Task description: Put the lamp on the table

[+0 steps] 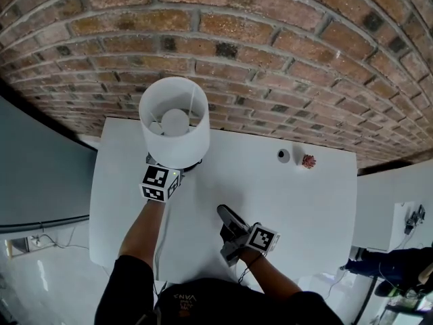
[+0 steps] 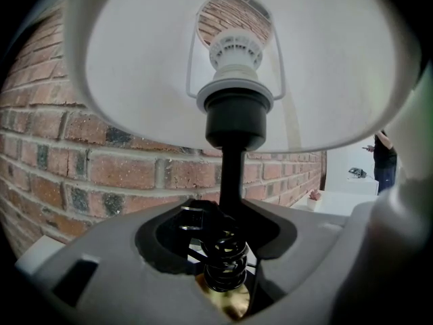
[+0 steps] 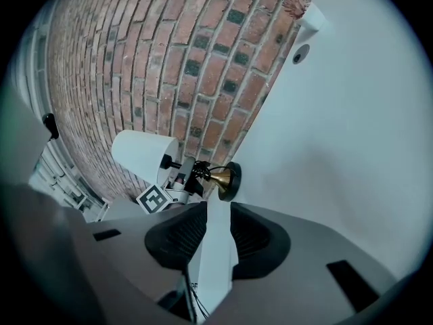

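Observation:
The lamp has a white drum shade [image 1: 174,128], a black stem with a coiled spring [image 2: 225,259], a brass foot [image 3: 220,177] and a black round base [image 3: 233,180]. It stands upright at the back left of the white table [image 1: 311,208], with the base on or just above the top; I cannot tell which. My left gripper [image 1: 169,172] is shut on the stem under the shade [image 2: 226,225]. My right gripper [image 1: 225,215] lies low over the table's front middle, shut on a flat white plug-like piece [image 3: 215,249] with thin cords trailing from it.
A brick wall [image 1: 284,53] runs right behind the table. At the back right stand a small white pot with a pink plant [image 1: 308,161] and a small white round object [image 1: 283,156]. A grey panel [image 1: 34,175] flanks the left edge. A person [image 1: 385,266] is at the far right.

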Action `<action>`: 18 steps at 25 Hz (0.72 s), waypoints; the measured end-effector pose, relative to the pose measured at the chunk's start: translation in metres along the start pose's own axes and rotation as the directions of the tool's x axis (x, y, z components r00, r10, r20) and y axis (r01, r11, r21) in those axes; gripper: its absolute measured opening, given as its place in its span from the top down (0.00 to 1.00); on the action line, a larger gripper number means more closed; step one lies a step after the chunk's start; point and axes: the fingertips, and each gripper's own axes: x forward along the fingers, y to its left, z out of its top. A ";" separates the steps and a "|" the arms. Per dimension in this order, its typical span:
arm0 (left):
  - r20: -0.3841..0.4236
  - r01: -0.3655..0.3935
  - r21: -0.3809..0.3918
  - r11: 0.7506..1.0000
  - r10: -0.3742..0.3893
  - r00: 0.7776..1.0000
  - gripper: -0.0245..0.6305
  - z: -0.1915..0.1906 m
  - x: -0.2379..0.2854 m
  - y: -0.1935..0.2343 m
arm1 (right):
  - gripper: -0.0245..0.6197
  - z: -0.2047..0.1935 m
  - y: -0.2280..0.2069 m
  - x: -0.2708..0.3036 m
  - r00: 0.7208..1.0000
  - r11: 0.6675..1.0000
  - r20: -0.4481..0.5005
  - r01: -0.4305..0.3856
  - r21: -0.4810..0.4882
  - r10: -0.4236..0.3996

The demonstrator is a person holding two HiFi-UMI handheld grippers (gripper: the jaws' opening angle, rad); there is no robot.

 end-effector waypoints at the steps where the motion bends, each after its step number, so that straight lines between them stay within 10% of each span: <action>1: 0.003 0.001 0.000 1.000 -0.001 1.000 0.65 0.001 0.001 0.000 | 0.79 0.001 0.001 0.001 1.000 1.000 -0.001 -0.002 -0.011 0.002; 18: -0.014 0.019 0.033 0.999 -0.018 1.000 0.62 -0.007 0.001 0.003 | 0.80 0.000 0.014 0.007 1.000 0.996 -0.011 -0.014 -0.091 0.014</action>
